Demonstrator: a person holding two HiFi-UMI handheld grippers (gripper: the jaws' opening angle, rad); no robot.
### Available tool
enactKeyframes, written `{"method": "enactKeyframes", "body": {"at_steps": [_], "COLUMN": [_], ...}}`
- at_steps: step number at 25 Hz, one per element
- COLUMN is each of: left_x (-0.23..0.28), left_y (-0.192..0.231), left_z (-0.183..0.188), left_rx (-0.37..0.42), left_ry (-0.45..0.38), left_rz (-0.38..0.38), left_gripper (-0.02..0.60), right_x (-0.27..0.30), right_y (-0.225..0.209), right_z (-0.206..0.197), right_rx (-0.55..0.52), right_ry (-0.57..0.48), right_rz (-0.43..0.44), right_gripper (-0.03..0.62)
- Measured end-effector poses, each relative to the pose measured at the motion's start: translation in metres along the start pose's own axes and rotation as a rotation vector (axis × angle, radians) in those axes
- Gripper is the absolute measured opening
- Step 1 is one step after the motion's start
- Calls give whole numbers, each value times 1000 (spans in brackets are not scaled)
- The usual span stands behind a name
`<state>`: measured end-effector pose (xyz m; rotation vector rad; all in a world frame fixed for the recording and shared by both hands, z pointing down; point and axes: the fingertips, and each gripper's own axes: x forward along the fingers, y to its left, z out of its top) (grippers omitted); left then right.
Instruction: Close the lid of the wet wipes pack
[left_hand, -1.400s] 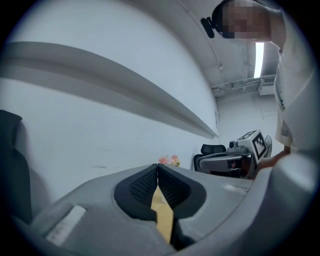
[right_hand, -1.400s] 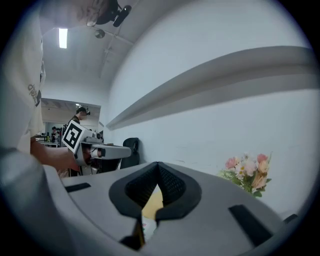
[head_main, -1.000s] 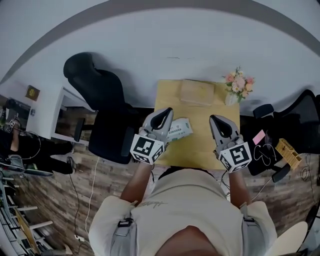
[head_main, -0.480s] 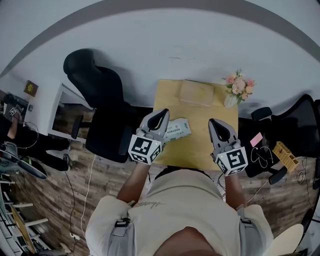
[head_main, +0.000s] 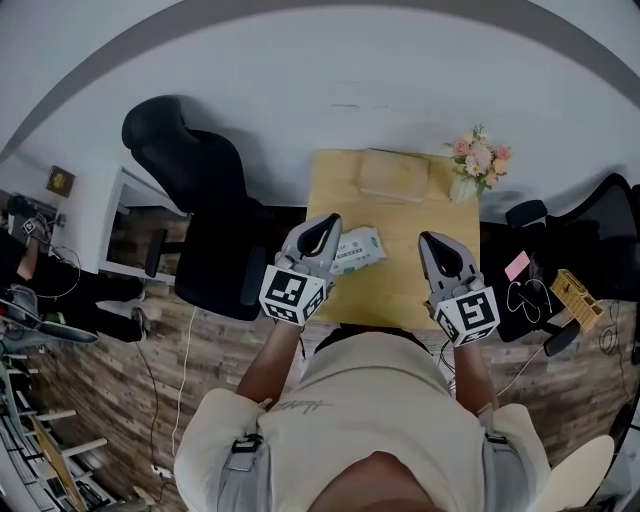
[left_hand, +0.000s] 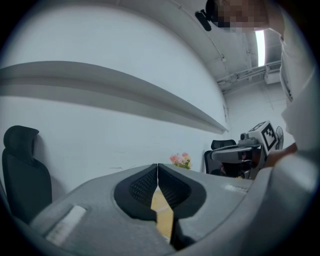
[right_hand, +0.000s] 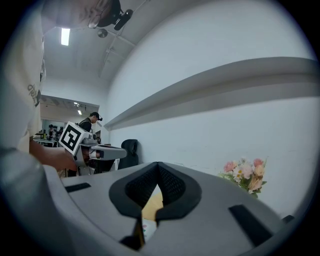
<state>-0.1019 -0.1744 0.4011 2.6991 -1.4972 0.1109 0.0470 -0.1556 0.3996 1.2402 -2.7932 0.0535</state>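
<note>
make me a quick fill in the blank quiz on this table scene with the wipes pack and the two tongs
1. Of the two tongs, the ____ pair is nearer the white and green wet wipes pack on the light wooden table.
2. The left tongs and the right tongs both have their jaws ____, with nothing between them.
3. The small bunch of pink flowers stands at the table's far ____ corner.
4. The black office chair stands to the table's ____.

Missing words: left; shut; right; left
</note>
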Motion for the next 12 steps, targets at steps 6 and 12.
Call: {"method": "enactKeyframes", "body": {"at_steps": [6,12], "left_x": [0,6], "left_y": [-2,-3], "left_z": [-4,-7], "left_rx": [-5,-9], "left_ry": [4,7], "left_rz": [-9,-12], "left_gripper": [18,18], "right_x": [-1,-1], "right_y": [3,-5], "right_z": [-3,-10], "right_rx": [-8,2], "right_ry": [5,22], "right_rz": [6,-6], "right_gripper": [0,0]}}
